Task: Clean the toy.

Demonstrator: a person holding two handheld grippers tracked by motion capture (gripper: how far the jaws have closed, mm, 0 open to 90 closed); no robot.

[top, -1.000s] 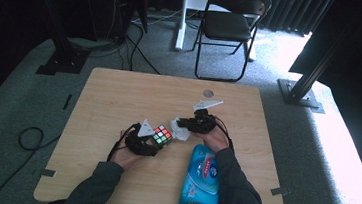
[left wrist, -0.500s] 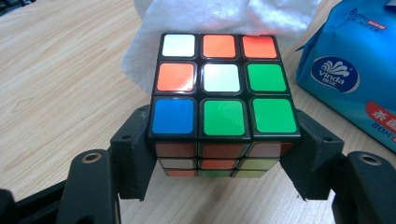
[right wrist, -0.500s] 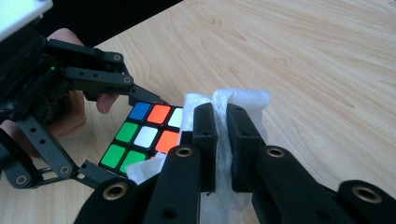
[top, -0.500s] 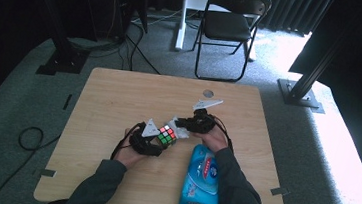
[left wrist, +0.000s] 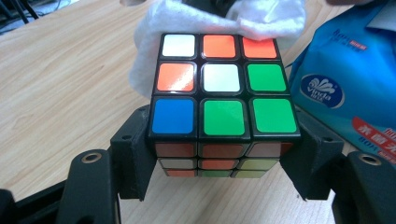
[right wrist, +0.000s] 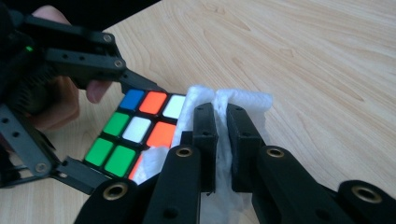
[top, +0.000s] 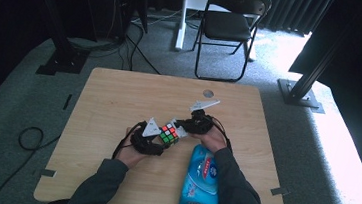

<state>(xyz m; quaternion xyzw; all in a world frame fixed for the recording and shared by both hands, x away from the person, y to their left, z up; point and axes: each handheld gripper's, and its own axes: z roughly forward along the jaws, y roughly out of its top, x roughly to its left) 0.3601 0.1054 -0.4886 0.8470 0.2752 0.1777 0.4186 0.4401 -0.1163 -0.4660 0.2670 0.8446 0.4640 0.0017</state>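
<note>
Rubik's cube (left wrist: 223, 100) sits clamped between the two black jaws of your left gripper (left wrist: 223, 158), just above the middle of the wooden table (top: 118, 106), its top face showing white, orange, green and one blue sticker. In the high view, the cube (top: 169, 133) sits between your two hands, with the left gripper (top: 158, 139) coming in from the left and the right gripper (top: 182, 129) meeting it from the right. Your right gripper (right wrist: 222, 140) is closed tight on a folded white wipe (right wrist: 243, 105), the cloth bunched up between and around its jaws. That wipe (left wrist: 219, 21) lies against the far edge of the cube, lapping over one side of the top face. Your left hand (right wrist: 70, 100) shows behind the other gripper's frame in the right gripper view. A blue pack of wet wipes (top: 202, 179) lies flat on the table just beside your right forearm, near the table's front edge, and the pack (left wrist: 348, 88) stands close alongside the cube in the left gripper view. A black folding chair (top: 228, 29) stands on the grey carpet beyond the table.
</note>
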